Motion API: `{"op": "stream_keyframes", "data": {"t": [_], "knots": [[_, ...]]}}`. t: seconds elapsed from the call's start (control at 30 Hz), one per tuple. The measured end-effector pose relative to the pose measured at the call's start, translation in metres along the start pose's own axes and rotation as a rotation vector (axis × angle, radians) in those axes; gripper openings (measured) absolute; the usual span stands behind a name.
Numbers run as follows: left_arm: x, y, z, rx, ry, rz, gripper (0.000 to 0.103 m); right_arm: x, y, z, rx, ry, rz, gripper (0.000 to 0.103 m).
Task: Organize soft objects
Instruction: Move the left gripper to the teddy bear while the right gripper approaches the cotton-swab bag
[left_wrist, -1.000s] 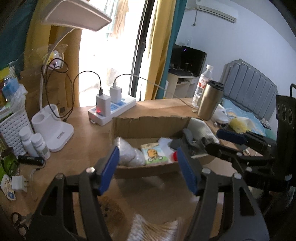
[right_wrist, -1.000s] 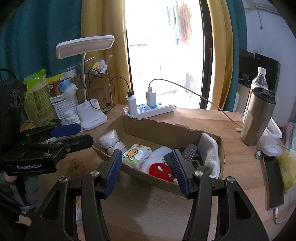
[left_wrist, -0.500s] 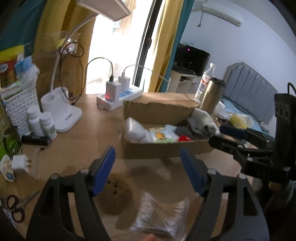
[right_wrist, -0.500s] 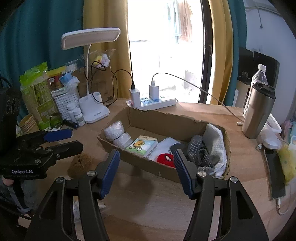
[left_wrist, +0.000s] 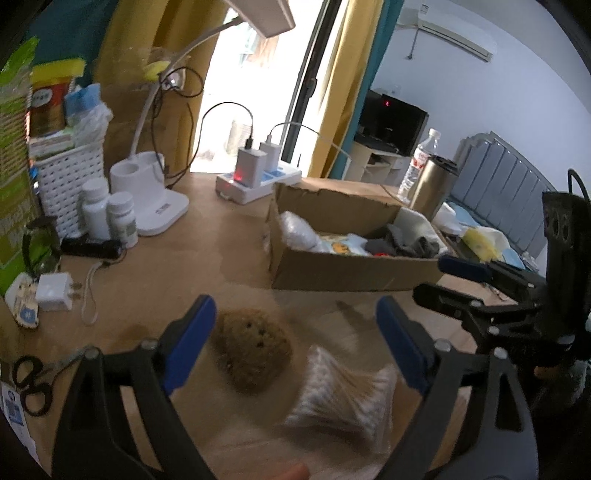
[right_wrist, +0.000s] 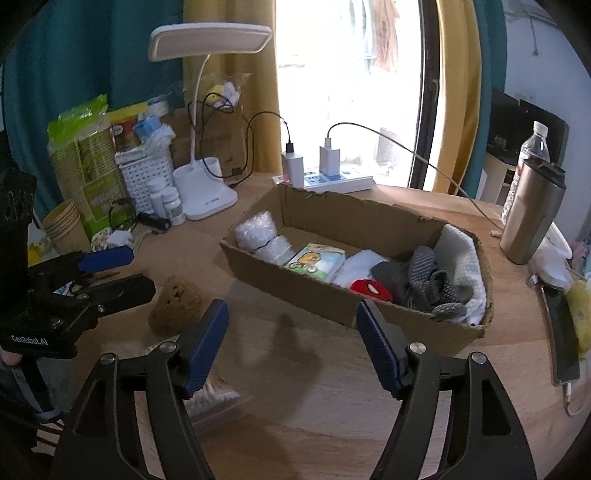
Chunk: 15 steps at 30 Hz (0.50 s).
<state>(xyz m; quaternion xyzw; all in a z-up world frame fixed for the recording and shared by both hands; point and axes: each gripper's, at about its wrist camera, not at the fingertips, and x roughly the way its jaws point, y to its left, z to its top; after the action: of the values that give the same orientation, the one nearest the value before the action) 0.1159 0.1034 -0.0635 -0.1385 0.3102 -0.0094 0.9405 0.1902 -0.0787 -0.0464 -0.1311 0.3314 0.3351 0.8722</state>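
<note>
sponge (left_wrist: 253, 349): mottled brown
box (right_wrist: 303, 291): plain tan cardboard
plush (right_wrist: 370, 290): red, white eyes
socks (right_wrist: 424, 284): grey, dotted
basket (right_wrist: 147, 175): white lattice
curtains (right_wrist: 229, 74): teal and mustard

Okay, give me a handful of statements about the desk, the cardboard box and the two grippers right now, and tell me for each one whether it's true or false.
1. The brown sponge lies inside the cardboard box. False: it lies on the desk, outside the box.
2. The left gripper is open with nothing held. True.
3. The red plush is in the box. True.
4. The steel tumbler lies on its side. False: it stands upright beside the box.
5. The right gripper is shut on a grey sock. False: its jaws are open and empty; the sock lies in the box.
</note>
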Motion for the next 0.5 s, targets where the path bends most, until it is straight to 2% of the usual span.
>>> {"op": "stream_keyframes", "data": {"t": [0.5], "knots": [[-0.015,0.031,-0.033,-0.075,0.015,0.05,0.09,0.018,0.038,-0.016,-0.053,0.055,0.063,0.076]]}}
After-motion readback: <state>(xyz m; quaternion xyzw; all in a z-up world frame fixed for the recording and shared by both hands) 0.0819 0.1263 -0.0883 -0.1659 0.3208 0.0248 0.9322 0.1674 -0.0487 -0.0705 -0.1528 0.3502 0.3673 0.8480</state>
